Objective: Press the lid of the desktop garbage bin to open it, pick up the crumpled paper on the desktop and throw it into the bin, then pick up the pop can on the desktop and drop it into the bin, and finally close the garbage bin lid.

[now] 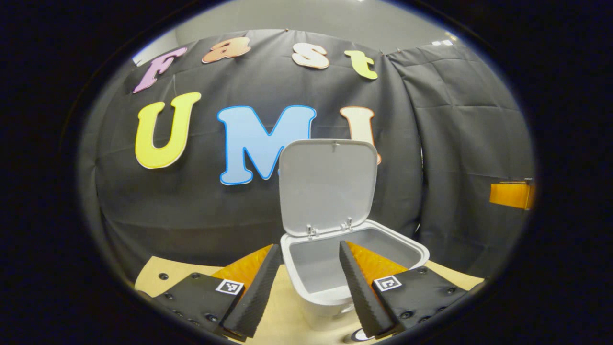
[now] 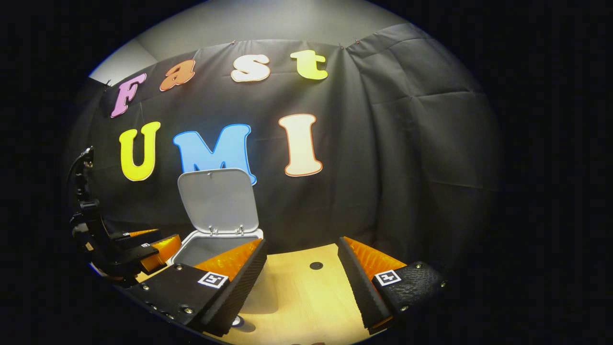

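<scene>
On the wooden desktop [image 2: 306, 297] stands the white garbage bin [image 1: 306, 282], its lid [image 1: 328, 184] swung upright against the black cloth wall. In the left gripper view, the left gripper [image 1: 306, 292] is level and aimed straight at the bin's open mouth, fingers spread wide with nothing between them. In the right gripper view, the right gripper [image 2: 299, 287] hovers above bare desktop just right of the bin, likewise spread and holding nothing; the left gripper [image 2: 143, 249] shows at far left, beside the bin [image 2: 206, 247].
</scene>
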### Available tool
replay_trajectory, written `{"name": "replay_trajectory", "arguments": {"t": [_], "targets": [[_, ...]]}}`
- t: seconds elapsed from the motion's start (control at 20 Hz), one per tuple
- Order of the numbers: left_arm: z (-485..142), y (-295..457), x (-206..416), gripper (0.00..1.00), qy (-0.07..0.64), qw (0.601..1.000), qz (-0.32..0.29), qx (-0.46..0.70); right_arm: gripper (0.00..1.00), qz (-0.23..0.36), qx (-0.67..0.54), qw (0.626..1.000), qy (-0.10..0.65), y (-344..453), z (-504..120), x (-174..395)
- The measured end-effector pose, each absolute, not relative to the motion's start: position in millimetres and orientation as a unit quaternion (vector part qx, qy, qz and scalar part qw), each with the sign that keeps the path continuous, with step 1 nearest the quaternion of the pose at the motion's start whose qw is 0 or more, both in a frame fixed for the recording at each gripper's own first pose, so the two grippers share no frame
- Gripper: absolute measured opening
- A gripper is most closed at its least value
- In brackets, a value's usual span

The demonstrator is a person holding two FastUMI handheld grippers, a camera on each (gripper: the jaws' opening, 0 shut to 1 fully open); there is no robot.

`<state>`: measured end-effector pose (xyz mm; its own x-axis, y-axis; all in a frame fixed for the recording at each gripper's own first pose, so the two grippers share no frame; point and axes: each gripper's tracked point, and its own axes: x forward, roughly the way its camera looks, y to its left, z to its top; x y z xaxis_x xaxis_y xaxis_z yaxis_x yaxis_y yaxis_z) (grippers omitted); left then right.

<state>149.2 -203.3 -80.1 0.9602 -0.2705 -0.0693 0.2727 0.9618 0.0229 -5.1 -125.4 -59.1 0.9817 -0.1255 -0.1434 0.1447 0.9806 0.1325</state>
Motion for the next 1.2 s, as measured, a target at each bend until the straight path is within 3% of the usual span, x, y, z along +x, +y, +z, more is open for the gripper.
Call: {"name": "replay_trajectory", "arguments": {"t": [0.75, 0.8, 1.2], "targets": [[-66.7, -83.1, 109.7, 0.8, 0.04, 0.998, -0.038, 0.006, 0.96, 0.061, 0.036, 0.984, 0.162, -7.9, -156.2, -0.4], [-66.3, -74.8, 106.7, 0.87, 0.04, 0.999, -0.031, 0.005, 0.96, 0.066, 0.033, 0.983, 0.17, -1.8, -162.9, -0.1], [-62.9, -21.4, 83.0, 0.87, 0.044, 0.999, 0.008, 0.001, 0.96, 0.106, 0.015, 0.968, 0.226, 39.0, -218.9, -2.8]]}}
